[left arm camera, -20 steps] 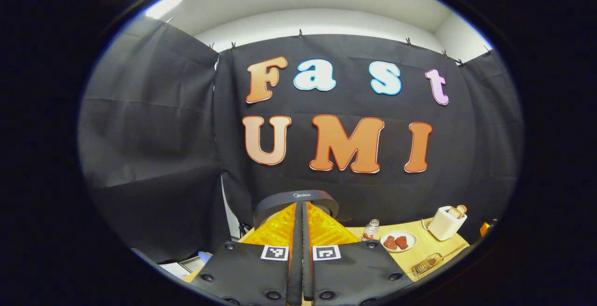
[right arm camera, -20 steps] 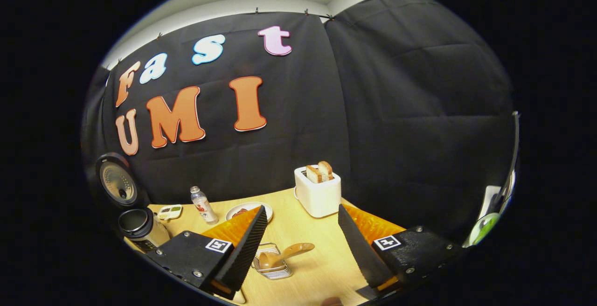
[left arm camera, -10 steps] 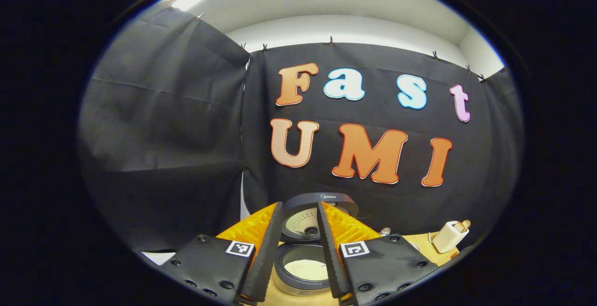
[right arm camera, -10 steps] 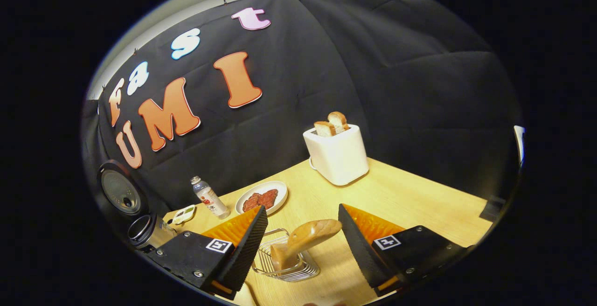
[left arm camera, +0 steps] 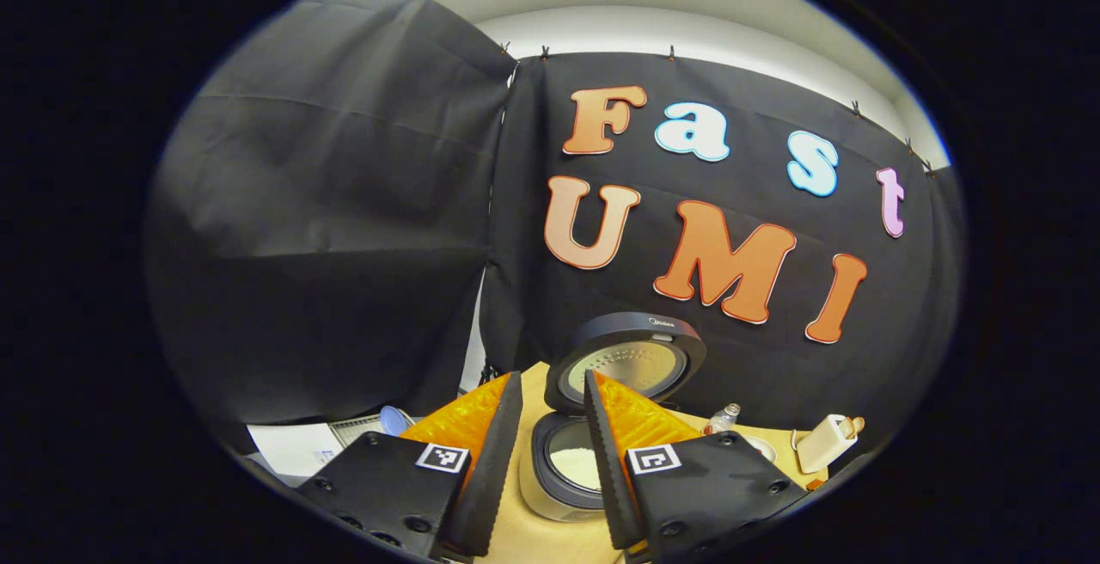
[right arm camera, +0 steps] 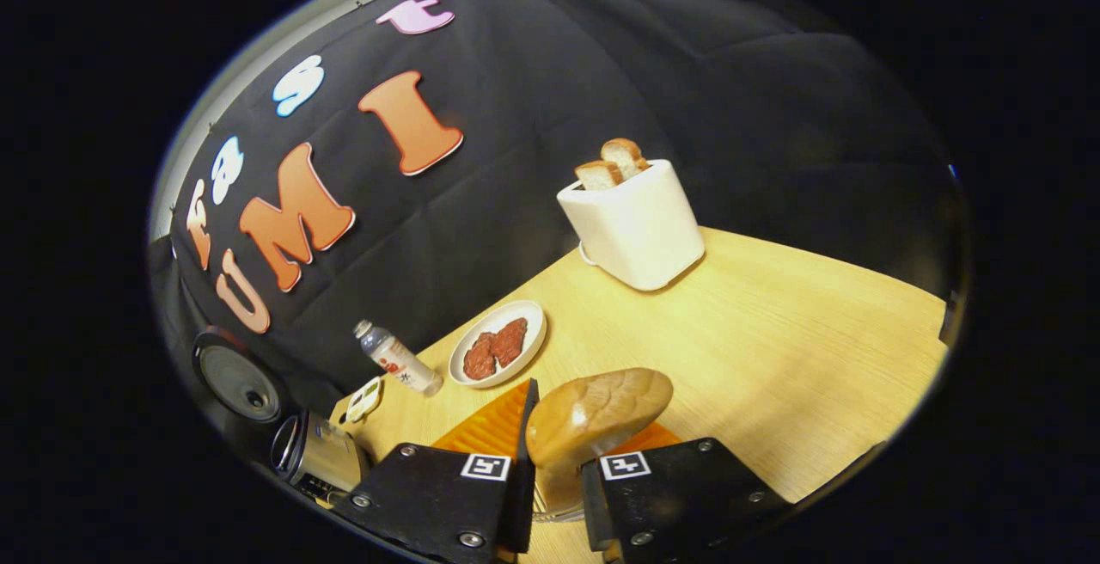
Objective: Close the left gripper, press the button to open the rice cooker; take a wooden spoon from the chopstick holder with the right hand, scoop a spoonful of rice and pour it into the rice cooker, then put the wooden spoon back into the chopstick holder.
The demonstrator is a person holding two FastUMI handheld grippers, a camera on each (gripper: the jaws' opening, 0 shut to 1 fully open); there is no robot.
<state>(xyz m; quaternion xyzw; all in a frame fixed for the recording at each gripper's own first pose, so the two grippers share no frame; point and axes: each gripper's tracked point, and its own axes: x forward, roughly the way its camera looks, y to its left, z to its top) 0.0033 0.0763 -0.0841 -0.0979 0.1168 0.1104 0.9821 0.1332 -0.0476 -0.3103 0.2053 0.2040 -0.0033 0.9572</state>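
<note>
Right gripper (right arm camera: 557, 452) around pale-brown wooden spoon (right arm camera: 597, 418), bowl upward.

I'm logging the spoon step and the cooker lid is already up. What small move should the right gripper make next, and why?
Probably lift straight up: the right gripper looks shut on the wooden spoon, whose lower end still sits in the chopstick holder, and the rice cooker stands open.

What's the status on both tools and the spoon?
Left tool open, holding nothing, facing the rice cooker, lid up. Right tool shut on the wooden spoon. Nothing seen in the way.
</note>
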